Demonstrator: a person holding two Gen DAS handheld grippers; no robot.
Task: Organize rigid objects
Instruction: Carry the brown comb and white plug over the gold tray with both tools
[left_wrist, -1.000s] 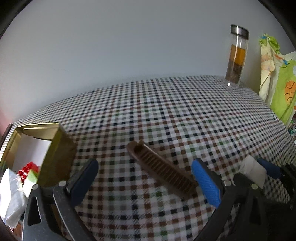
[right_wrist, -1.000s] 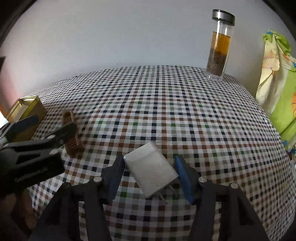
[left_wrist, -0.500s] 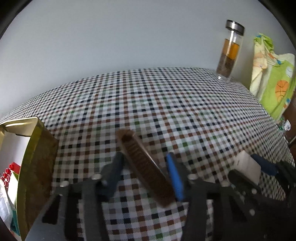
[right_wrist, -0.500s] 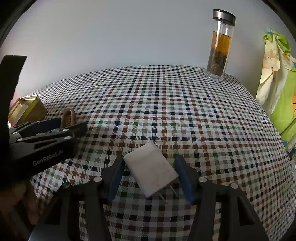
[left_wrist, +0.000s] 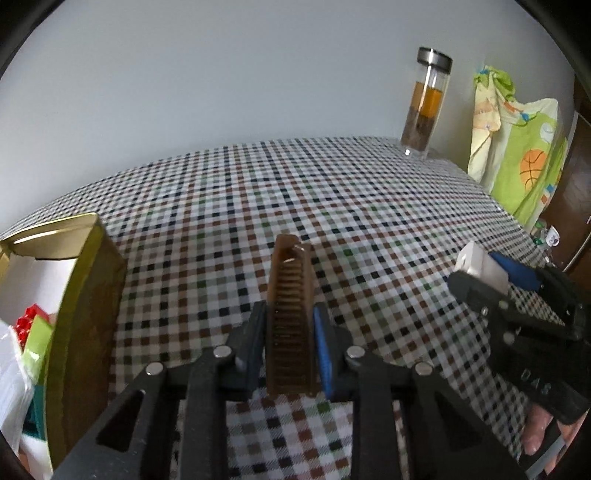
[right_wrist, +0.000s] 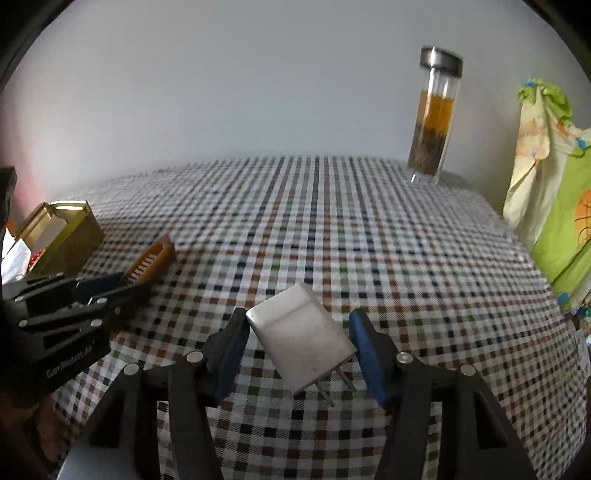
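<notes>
A brown comb (left_wrist: 291, 295) sticks out forward between the pads of my left gripper (left_wrist: 289, 318), which is shut on its sides. From the right wrist view the comb (right_wrist: 151, 260) pokes out of the left gripper (right_wrist: 110, 291) at the left. My right gripper (right_wrist: 298, 328) is shut on a white plug charger (right_wrist: 303, 339), held skewed with its prongs pointing back at the camera. The left wrist view shows the right gripper (left_wrist: 491, 271) and the charger (left_wrist: 480, 264) at the right, above the checked tablecloth (left_wrist: 332, 206).
An open gold tin (left_wrist: 85, 295) with white paper and red and green items stands at the left, also visible as the tin (right_wrist: 70, 236). A glass bottle of amber liquid (left_wrist: 424, 107) stands at the back right. Green and yellow cloth (left_wrist: 517, 155) hangs beyond the right edge.
My left gripper went from wide open around the comb to shut on it, and the comb turned in line with the fingers. The right gripper kept its hold on the charger.
</notes>
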